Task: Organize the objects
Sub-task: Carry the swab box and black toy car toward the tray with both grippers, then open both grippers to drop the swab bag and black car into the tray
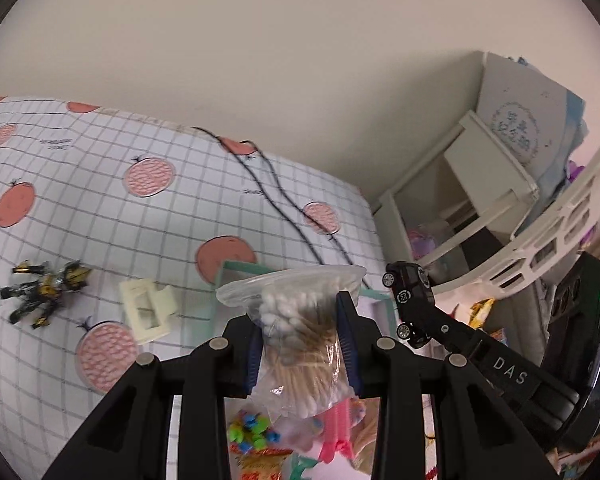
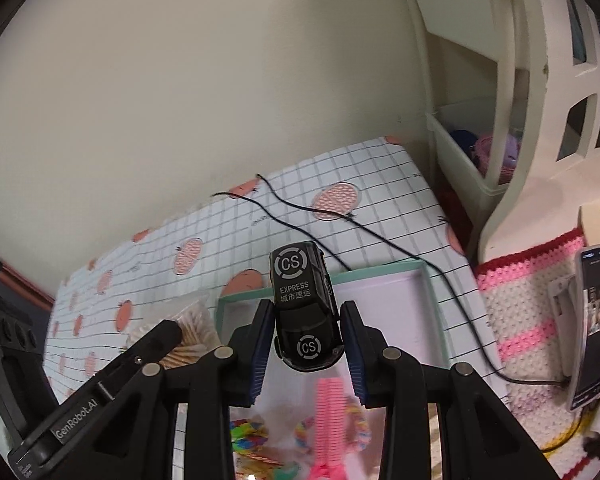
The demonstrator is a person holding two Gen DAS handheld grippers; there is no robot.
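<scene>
My left gripper (image 1: 302,332) is shut on a clear bag of cotton swabs (image 1: 300,340), held up above the table. In the right wrist view the same bag of cotton swabs (image 2: 188,328) shows at the left beside the left gripper's finger. My right gripper (image 2: 306,336) is shut on a black toy car (image 2: 306,312) marked CS Express; the toy car (image 1: 408,300) also appears at the right of the left wrist view. Below both lies a shallow box with a green rim (image 2: 432,280) holding a pink comb (image 2: 330,400) and colourful small items (image 1: 252,432).
A checked cloth with peach prints (image 1: 100,200) covers the table. A black-and-gold robot figure (image 1: 44,288) and a cream clip (image 1: 148,312) lie on it. A black cable (image 2: 380,240) crosses it. White shelves (image 1: 480,184) and a white basket (image 2: 548,120) stand at right, with a phone (image 2: 592,320).
</scene>
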